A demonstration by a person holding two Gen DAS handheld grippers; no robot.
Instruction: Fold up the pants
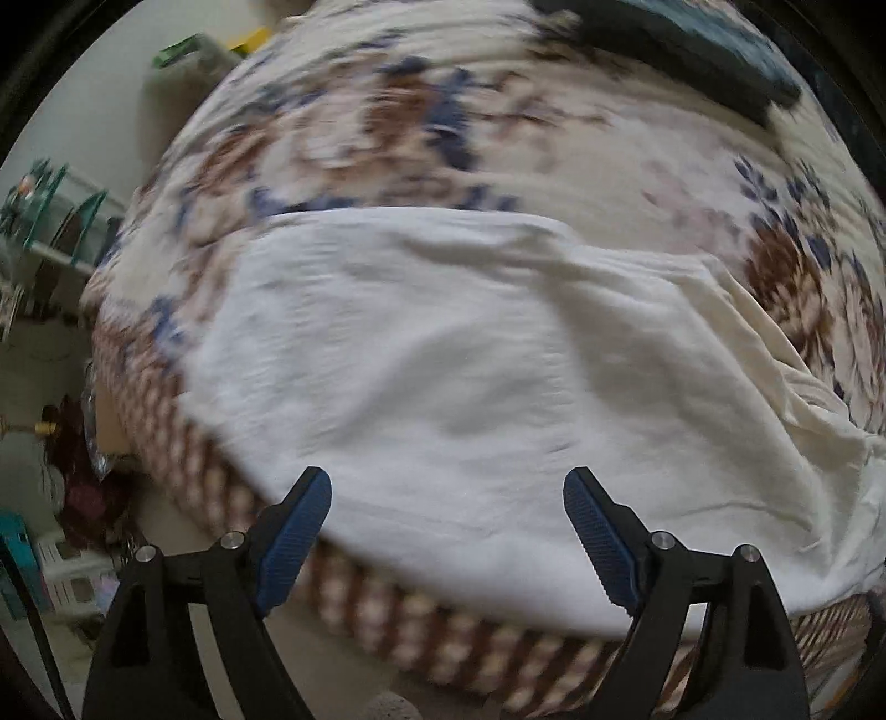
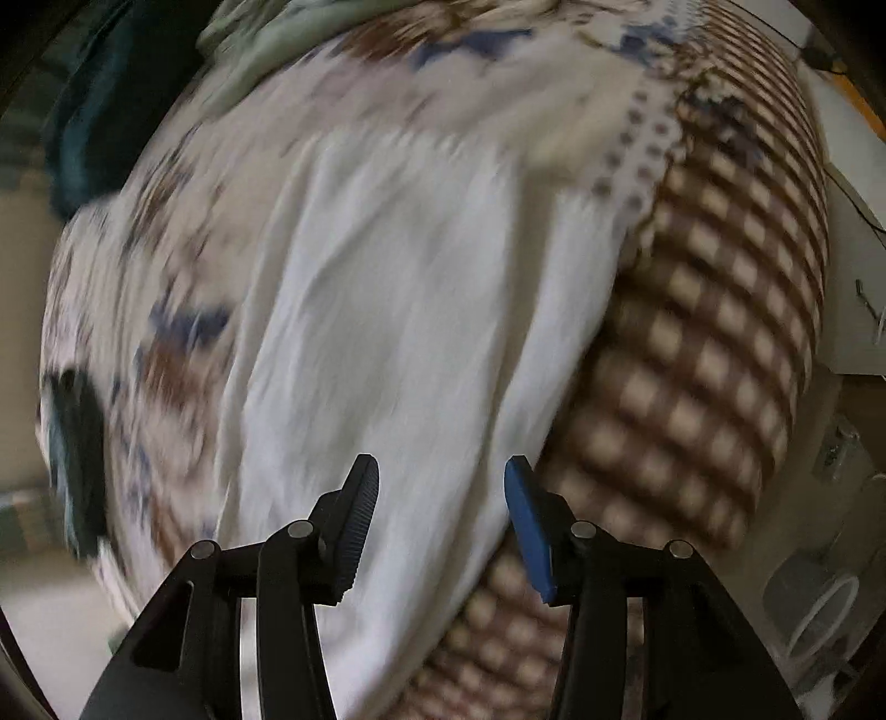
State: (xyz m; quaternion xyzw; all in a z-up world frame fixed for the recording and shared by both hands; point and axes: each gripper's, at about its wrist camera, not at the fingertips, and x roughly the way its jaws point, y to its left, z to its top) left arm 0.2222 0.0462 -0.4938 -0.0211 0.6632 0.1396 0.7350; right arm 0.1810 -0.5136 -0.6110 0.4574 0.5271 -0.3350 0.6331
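White pants (image 1: 443, 376) lie spread on a bed with a floral cover (image 1: 387, 122), reaching to the bed's near edge. My left gripper (image 1: 447, 482) is open and empty, hovering over the near edge of the pants. In the right wrist view the pants (image 2: 398, 310) run lengthwise away from me along the bed's edge. My right gripper (image 2: 441, 471) is open and empty above the near end of the pants. Both views are blurred by motion.
The bed's side has a brown checkered border (image 2: 692, 343) (image 1: 387, 603). A dark teal cloth (image 1: 692, 44) lies at the far side of the bed, and shows in the right wrist view (image 2: 83, 111). Cluttered shelves (image 1: 44, 232) and floor items (image 1: 83, 498) stand left of the bed.
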